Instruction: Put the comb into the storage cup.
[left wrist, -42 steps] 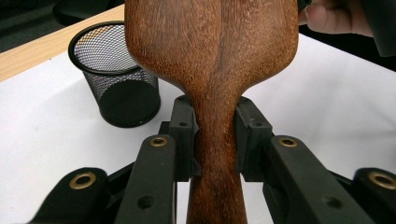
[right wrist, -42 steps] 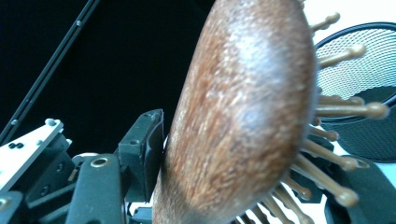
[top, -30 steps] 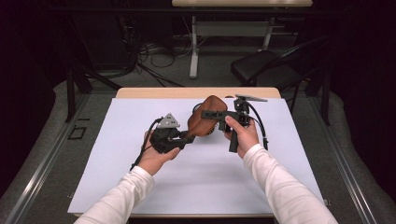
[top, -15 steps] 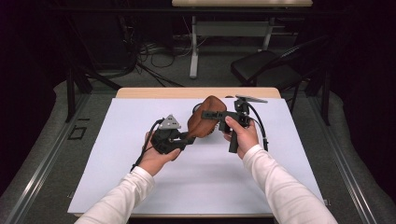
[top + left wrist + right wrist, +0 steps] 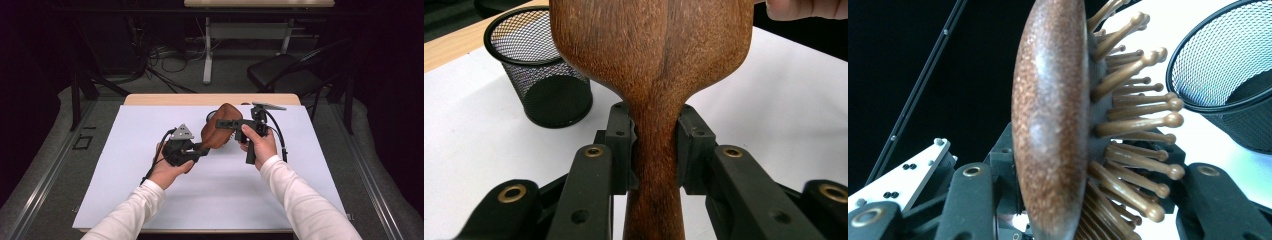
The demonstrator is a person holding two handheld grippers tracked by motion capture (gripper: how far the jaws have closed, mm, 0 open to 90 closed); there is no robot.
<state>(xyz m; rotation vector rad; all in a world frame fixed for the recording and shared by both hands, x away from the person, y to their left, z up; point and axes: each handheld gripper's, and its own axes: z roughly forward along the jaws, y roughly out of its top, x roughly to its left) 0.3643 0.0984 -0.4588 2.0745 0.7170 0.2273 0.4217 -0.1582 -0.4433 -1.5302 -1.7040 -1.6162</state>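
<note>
Jaws: left gripper clamped the wooden hairbrush handle, right gripper just closed on its head. Mesh cup looked empty, unlabelled.

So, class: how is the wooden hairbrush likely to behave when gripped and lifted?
The wooden hairbrush looks solid wood, so probably stiff. Its narrow handle fits between the left gripper's jaws, likely a firm hold. The right gripper presses on bristle pins, which may flex or slip.

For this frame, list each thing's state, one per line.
Brown wooden paddle hairbrush: lifted off the table, gripped at both ends.
Left hand-held gripper: shut on the handle.
Right hand-held gripper: just closed on the brush head.
Black wire-mesh cup: upright.
</note>
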